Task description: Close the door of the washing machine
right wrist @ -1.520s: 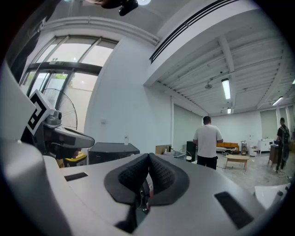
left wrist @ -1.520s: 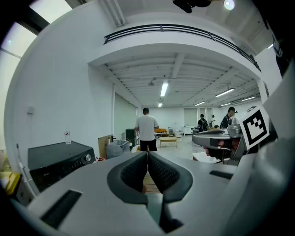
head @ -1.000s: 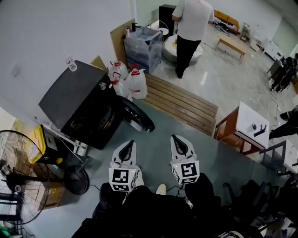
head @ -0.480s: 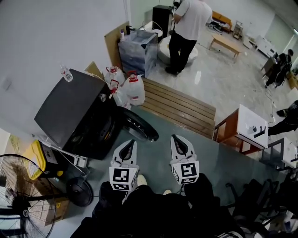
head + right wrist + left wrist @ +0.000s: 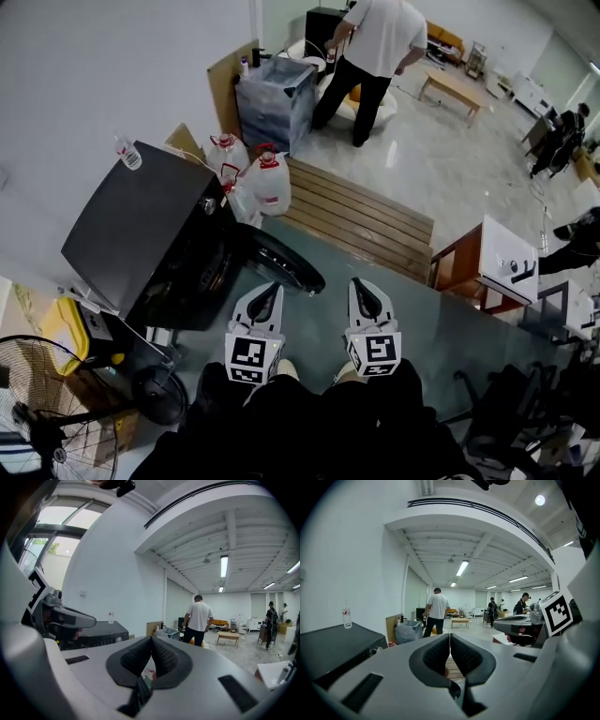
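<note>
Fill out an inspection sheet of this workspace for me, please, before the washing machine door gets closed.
Surface: grey floor, with a slatted wooden platform beyond it.
Job's things: black washing machine; its round door stands swung open.
Clutter: water jugs beside the machine, a small bottle on top of it, a wrapped bin, a fan.
Grippers: left gripper and right gripper are both shut, empty and clear of the door.
Cables: nothing seen clearly.
Surroundings: a person standing in the background, a white table at the right.
</note>
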The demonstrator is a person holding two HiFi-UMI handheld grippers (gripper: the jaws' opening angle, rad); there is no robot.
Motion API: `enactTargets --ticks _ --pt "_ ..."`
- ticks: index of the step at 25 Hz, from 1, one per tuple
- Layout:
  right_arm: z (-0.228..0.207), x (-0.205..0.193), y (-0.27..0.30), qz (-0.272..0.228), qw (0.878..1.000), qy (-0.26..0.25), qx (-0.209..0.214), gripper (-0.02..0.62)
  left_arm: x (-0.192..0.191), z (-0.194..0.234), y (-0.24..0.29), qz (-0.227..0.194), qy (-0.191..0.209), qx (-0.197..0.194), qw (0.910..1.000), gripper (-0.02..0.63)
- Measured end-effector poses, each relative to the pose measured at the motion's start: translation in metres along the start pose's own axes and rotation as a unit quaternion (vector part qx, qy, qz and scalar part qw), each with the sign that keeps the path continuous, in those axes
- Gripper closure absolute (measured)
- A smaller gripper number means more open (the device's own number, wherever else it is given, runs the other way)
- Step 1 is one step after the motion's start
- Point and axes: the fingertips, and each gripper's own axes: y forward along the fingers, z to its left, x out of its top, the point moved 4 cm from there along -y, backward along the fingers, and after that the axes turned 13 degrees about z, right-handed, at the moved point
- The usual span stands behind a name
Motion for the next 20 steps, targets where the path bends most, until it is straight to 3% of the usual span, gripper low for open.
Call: enactTargets --ticks 9,15,20 --pt "-0.037 0.004 0.074 0.012 0.999 -0.005 0.035 0.578 0.005 0.024 0.064 0.012 -0.026 0.028 0.9992 0.58" --pt "-0.072 0.003 0.14 0.036 0.993 -0.025 0.107 0.578 0.0 0.028 0.11 0.045 -0.077 0.082 0.9927 0.58" --pt "-0.077 -0.016 0.202 0.069 0.98 -0.048 0.182 0.579 -0.012 0.039 0.15 0.062 -0.121 0.135 0.9814 0.581"
